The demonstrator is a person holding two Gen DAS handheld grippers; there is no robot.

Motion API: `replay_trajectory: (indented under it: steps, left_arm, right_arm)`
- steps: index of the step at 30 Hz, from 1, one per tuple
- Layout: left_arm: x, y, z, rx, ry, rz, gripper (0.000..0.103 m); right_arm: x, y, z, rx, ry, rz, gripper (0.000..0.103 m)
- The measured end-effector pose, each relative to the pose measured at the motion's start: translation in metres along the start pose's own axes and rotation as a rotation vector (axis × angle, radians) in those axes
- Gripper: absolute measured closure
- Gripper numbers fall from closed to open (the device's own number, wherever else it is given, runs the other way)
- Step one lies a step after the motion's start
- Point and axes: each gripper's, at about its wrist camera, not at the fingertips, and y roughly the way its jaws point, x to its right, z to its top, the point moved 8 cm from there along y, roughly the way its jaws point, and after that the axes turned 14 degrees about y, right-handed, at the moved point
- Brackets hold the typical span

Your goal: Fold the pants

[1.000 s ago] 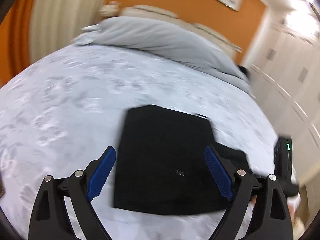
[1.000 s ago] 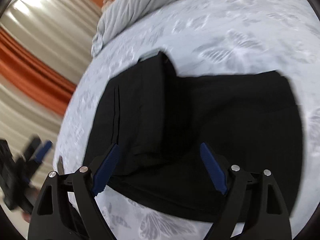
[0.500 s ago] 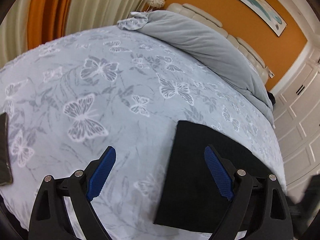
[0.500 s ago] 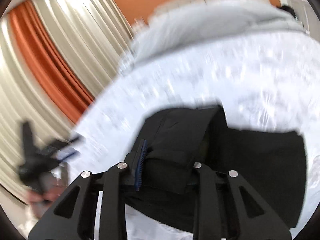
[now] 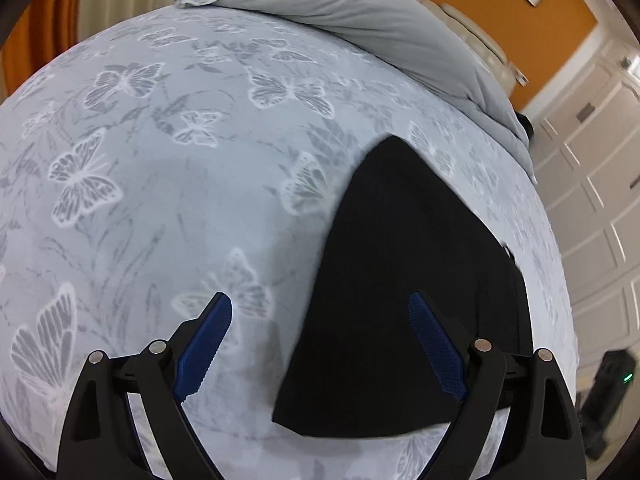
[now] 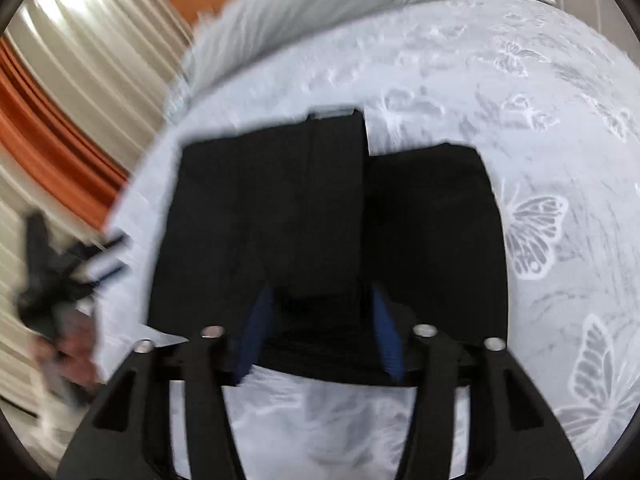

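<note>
Folded black fabric pants [image 5: 404, 288] lie flat on the pale grey butterfly-print bedspread [image 5: 160, 184], near its foot edge, well apart from the plain grey duvet [image 5: 360, 20] bunched at the head end.

Left gripper [image 5: 320, 340], blue-padded, black: spread wide above the pants' left edge, holding nothing.

Right gripper [image 6: 318, 332]: jaws opening, a raised fold of the pants between the pads; contact unclear through the blur.

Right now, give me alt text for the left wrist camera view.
Folded black pants lie on a butterfly-print bedspread, partly between the pads of the open left gripper, which grips nothing. A grey duvet is bunched at the bed's far end.
</note>
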Motion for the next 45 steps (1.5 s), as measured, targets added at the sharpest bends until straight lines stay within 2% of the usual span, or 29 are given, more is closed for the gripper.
replay_trajectory:
  steps: [3,4,5,6,7,9,10,11,13,16,17,19,20,21,23,24,26,27,28,30,33,34,35,36,38,40,42,43,45]
  left_arm:
    - [0.014,0.004,-0.009,-0.018,0.054,-0.044,0.016]
    - [0.021,0.005,-0.011,-0.015,0.071,-0.077,0.016]
    - [0.038,0.002,-0.012,0.002,0.116,-0.147,0.016]
    - [0.052,-0.002,-0.013,0.017,0.166,-0.183,0.016]
    - [0.074,-0.007,-0.016,0.045,0.256,-0.203,0.015]
    - [0.100,-0.010,-0.023,0.083,0.374,-0.179,0.015]
    - [0.117,-0.007,-0.030,0.091,0.451,-0.160,0.015]
    - [0.128,-0.002,-0.034,0.086,0.492,-0.154,0.015]
    - [0.149,0.011,-0.044,0.070,0.575,-0.133,0.015]
    - [0.174,0.036,-0.054,0.061,0.663,-0.092,0.015]
    - [0.176,0.043,-0.054,0.054,0.664,-0.093,0.016]
    - [0.170,0.057,-0.049,0.041,0.601,-0.114,0.042]
    - [0.159,0.065,-0.042,0.017,0.520,-0.138,0.061]
    - [0.152,0.071,-0.037,-0.005,0.453,-0.175,0.072]
    - [0.130,0.073,-0.022,-0.015,0.297,-0.283,0.083]
    - [0.122,0.071,-0.017,-0.010,0.260,-0.292,0.093]
    - [0.112,0.061,-0.008,0.030,0.231,-0.294,0.095]
    - [0.109,0.056,-0.004,0.047,0.219,-0.302,0.095]
    - [0.107,0.051,-0.002,0.055,0.207,-0.313,0.095]
    - [0.103,0.045,0.001,0.065,0.182,-0.335,0.095]
    - [0.099,0.042,0.003,0.073,0.175,-0.329,0.095]
    - [0.099,0.040,0.001,0.071,0.174,-0.327,0.095]
    - [0.097,0.040,0.001,0.070,0.167,-0.324,0.095]
    - [0.096,0.040,0.000,0.065,0.160,-0.326,0.095]
    - [0.097,0.039,0.000,0.063,0.158,-0.323,0.096]
    - [0.097,0.035,0.003,0.071,0.159,-0.337,0.098]
    - [0.112,0.014,0.008,0.112,0.172,-0.417,0.099]
    - [0.125,-0.004,0.010,0.149,0.211,-0.459,0.099]
    - [0.147,-0.032,0.012,0.215,0.305,-0.481,0.099]
  right_arm:
    - [0.012,-0.002,0.015,-0.011,0.108,0.056,0.049]
    - [0.017,0.004,0.023,-0.016,0.139,0.055,0.048]
    - [0.019,0.014,0.026,-0.035,0.161,0.060,0.049]
    - [0.017,0.020,0.026,-0.065,0.162,0.068,0.052]
    - [0.010,0.030,0.024,-0.103,0.157,0.075,0.062]
    - [-0.008,0.043,0.020,-0.119,0.102,0.047,0.067]
    - [-0.017,0.046,0.020,-0.109,0.058,0.024,0.082]
    - [-0.030,0.047,0.021,-0.113,0.031,0.034,0.088]
    - [-0.050,0.046,0.023,-0.120,0.014,0.085,0.095]
    - [-0.084,0.041,0.025,-0.139,0.001,0.226,0.097]
    - [-0.091,0.040,0.024,-0.146,-0.003,0.270,0.097]
    - [-0.092,0.041,0.025,-0.147,-0.006,0.273,0.094]
    - [-0.082,0.041,0.028,-0.135,0.002,0.235,0.093]
    - [-0.072,0.039,0.030,-0.125,0.018,0.207,0.092]
    - [-0.049,0.034,0.038,-0.092,0.048,0.133,0.088]
    - [-0.036,0.031,0.039,-0.071,0.040,0.066,0.087]
    - [-0.021,0.035,0.035,-0.077,0.010,-0.029,0.068]
    - [-0.015,0.042,0.028,-0.104,0.000,-0.060,0.046]
    - [-0.014,0.049,0.022,-0.132,-0.010,-0.061,0.042]
    - [-0.018,0.069,0.007,-0.195,-0.030,-0.054,0.042]
    - [-0.022,0.092,-0.005,-0.196,-0.074,-0.113,0.042]
    - [-0.029,0.095,-0.004,-0.158,-0.102,-0.115,0.049]
    - [-0.034,0.099,-0.005,-0.152,-0.120,-0.120,0.065]
    - [-0.043,0.100,-0.005,-0.151,-0.121,-0.100,0.072]
    - [-0.074,0.089,0.000,-0.098,-0.148,-0.031,0.094]
    - [-0.105,0.062,0.008,-0.013,-0.180,0.039,0.097]
    - [-0.135,0.022,0.015,0.072,-0.227,0.107,0.100]
    - [-0.142,0.003,0.016,0.115,-0.262,0.113,0.100]
    - [-0.140,-0.028,0.019,0.179,-0.285,0.114,0.100]
